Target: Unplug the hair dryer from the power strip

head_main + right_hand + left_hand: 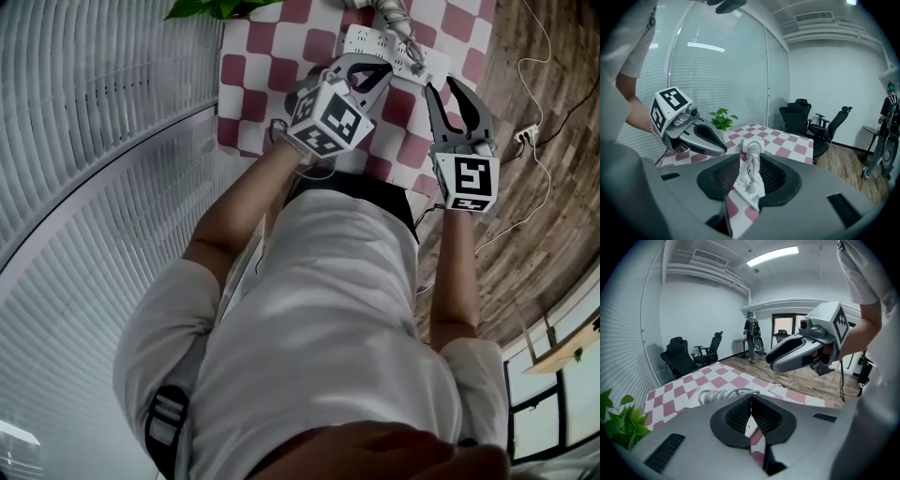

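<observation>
power strip (364, 42) lies on the checked cloth (248, 89), curly cord (753, 171) draped over it, plug (750, 189) at its near end, seated or not i can't tell; left gripper (751, 401) clenched empty, right gripper (442, 89) spread, empty; stiff plug's the grab spot, not the springy cord; light strip may lift

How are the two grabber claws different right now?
The left gripper has its jaws pressed together; the right gripper has them apart. Nothing sits between the left gripper's jaws; the right gripper's gap frames the power strip, untouched. Both are grey with black pads.
</observation>
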Motion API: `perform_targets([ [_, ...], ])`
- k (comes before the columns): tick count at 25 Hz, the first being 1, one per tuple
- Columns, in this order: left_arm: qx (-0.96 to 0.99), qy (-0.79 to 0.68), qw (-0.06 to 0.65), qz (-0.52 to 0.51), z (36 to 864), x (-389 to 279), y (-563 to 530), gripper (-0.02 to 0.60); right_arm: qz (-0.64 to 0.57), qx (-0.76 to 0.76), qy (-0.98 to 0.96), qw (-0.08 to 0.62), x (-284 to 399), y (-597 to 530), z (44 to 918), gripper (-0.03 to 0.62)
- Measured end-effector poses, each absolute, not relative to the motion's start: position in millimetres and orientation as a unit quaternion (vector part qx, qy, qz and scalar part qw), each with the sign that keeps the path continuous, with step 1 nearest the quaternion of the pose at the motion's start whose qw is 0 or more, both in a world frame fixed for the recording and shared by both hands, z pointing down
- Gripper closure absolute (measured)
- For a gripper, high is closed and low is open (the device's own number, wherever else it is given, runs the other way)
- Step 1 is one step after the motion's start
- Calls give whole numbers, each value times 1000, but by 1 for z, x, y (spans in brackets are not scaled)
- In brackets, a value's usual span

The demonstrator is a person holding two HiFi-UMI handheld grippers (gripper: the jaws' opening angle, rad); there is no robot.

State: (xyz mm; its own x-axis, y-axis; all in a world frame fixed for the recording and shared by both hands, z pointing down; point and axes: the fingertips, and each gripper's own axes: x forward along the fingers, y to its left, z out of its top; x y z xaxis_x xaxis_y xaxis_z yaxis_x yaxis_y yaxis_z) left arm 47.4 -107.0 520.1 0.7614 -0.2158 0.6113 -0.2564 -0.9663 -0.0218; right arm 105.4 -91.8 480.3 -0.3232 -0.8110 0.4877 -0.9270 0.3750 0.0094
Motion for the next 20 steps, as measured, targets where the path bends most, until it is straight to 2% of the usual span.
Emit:
perform_targets([
  [20,909,-103,-8,404,593,62,-121,551,192,526,-788,257,105,-105,572,459],
])
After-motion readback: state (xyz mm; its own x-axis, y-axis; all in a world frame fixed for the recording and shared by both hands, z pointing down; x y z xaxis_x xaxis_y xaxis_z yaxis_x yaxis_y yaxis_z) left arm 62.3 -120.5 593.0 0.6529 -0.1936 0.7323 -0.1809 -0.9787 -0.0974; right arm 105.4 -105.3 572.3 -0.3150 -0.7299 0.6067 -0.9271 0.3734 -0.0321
